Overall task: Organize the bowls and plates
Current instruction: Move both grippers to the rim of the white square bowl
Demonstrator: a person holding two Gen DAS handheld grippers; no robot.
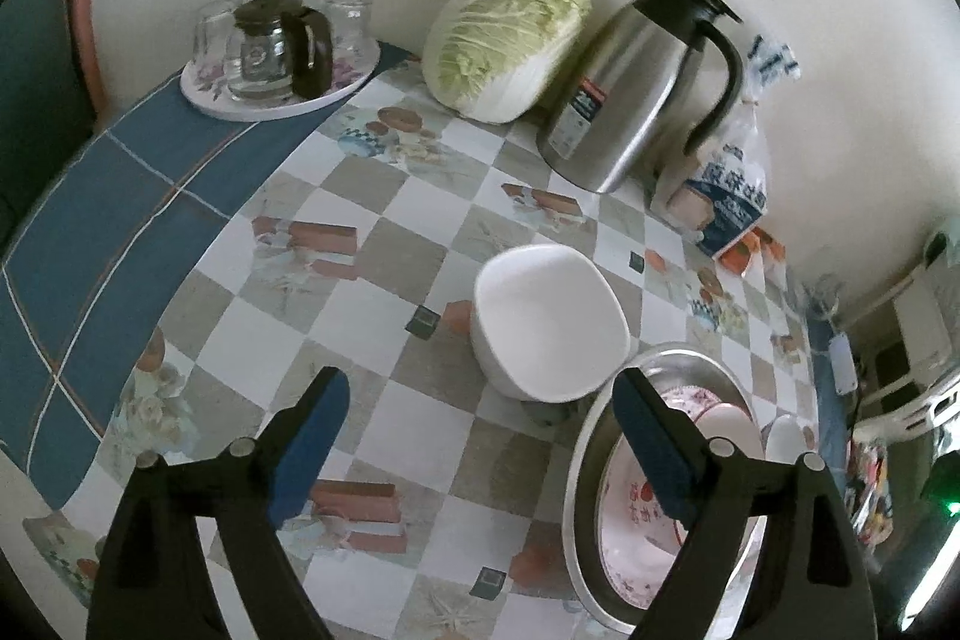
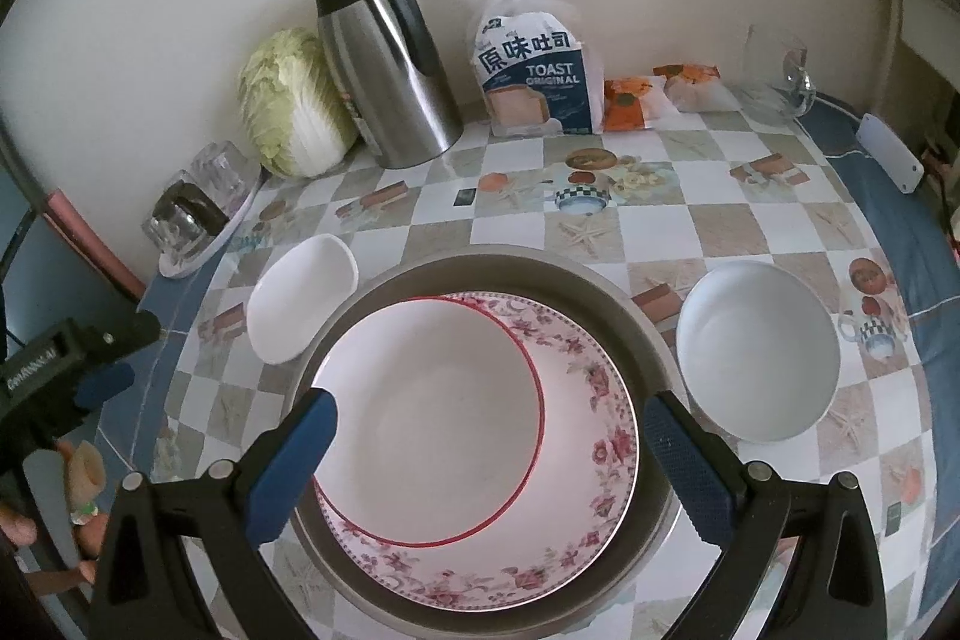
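Note:
A metal basin (image 2: 648,334) holds a floral plate (image 2: 594,430) with a red-rimmed plate (image 2: 432,412) on top. My right gripper (image 2: 489,415) is open and empty just above them. A small white squarish bowl (image 2: 300,304) sits left of the basin, and a round white bowl (image 2: 759,352) sits right of it. In the left wrist view, my left gripper (image 1: 480,400) is open and empty, hovering just short of the squarish bowl (image 1: 549,319), with the basin (image 1: 579,466) under its right finger. The left gripper's body also shows in the right wrist view (image 2: 66,370).
Along the wall stand a cabbage (image 2: 294,106), a steel thermos jug (image 2: 384,58), a toast bag (image 2: 534,70) and snack packets (image 2: 636,103). A tray of glasses with a glass pot (image 1: 279,46) sits at the far left. A glass pitcher (image 2: 780,70) stands far right.

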